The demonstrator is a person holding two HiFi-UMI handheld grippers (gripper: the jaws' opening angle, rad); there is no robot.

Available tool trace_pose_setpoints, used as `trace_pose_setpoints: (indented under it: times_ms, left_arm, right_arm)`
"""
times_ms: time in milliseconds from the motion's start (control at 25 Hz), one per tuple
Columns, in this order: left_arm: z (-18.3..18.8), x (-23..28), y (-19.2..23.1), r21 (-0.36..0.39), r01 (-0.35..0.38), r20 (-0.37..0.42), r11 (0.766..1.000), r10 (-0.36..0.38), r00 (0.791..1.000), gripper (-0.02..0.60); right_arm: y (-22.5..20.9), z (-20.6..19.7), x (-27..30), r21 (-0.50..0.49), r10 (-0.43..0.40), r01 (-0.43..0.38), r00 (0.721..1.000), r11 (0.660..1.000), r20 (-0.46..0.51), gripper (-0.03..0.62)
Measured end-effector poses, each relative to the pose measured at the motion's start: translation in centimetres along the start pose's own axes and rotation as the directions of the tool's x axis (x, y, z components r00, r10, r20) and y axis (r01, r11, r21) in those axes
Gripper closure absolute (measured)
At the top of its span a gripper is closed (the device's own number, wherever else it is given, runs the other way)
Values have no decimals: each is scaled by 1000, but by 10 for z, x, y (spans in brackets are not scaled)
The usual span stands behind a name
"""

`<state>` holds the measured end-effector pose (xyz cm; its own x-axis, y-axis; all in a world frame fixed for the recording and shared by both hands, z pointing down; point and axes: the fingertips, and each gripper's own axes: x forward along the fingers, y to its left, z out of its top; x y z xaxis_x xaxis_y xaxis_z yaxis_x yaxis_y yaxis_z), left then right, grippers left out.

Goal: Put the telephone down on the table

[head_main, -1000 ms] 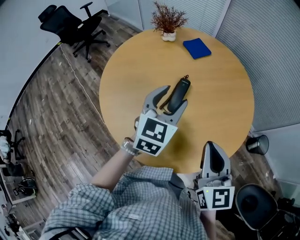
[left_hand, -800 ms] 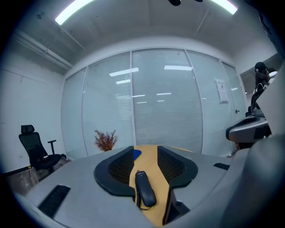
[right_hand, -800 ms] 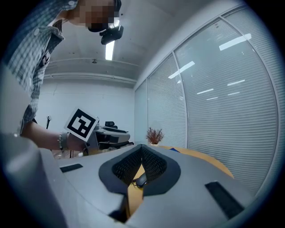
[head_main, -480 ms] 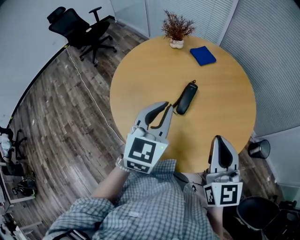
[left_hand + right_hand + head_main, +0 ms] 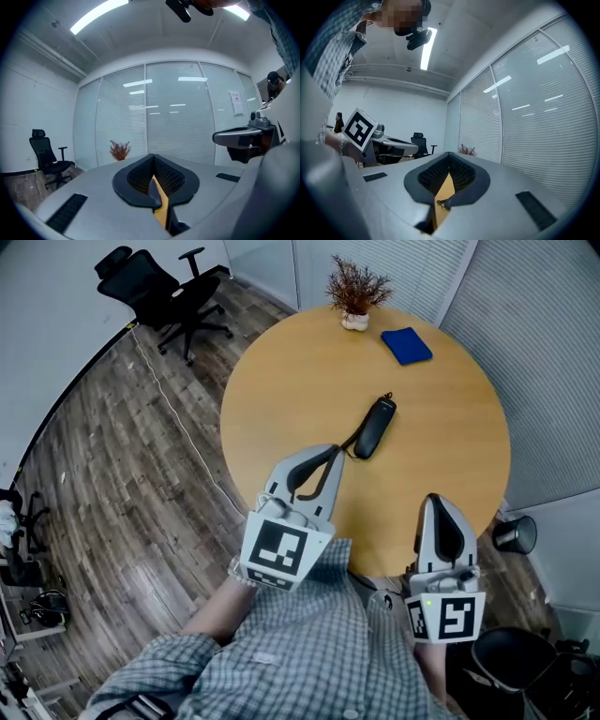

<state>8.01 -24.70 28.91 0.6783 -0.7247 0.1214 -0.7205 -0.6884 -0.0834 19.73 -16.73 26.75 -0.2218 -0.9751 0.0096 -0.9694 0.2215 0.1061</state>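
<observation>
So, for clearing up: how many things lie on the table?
3: telephone near the middle, potted plant at the far edge, flat blue item just right of it. The left gripper may hide more.

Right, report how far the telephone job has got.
Done, by the look of it: the telephone lies flat on the table, clear of both grippers. In hand: nothing. The left gripper has just closed its jaws with nothing between them; the right gripper is shut and empty too. Left to do: nothing evident.
</observation>
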Motion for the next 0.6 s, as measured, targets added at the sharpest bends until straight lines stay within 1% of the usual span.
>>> trace_pose_setpoints:
  times_ms: [200, 400, 600]
  left_arm:
    - [4, -3, -8, 25, 27, 11, 999, -27, 1000, 573]
    - [-3, 0, -23, 18, 84, 4, 996, -84, 996, 574]
    - [-1, 1, -26, 24, 95, -2, 995, -95, 995, 574]
  right_arm:
    - [0, -1, -3, -1, -10, 10, 1000, 1000, 2, 588]
    - [-3, -9, -6, -4, -21, 21, 1000, 1000, -7, 588]
    - [-5, -6, -5, 0, -26, 26, 1000, 1000, -6, 588]
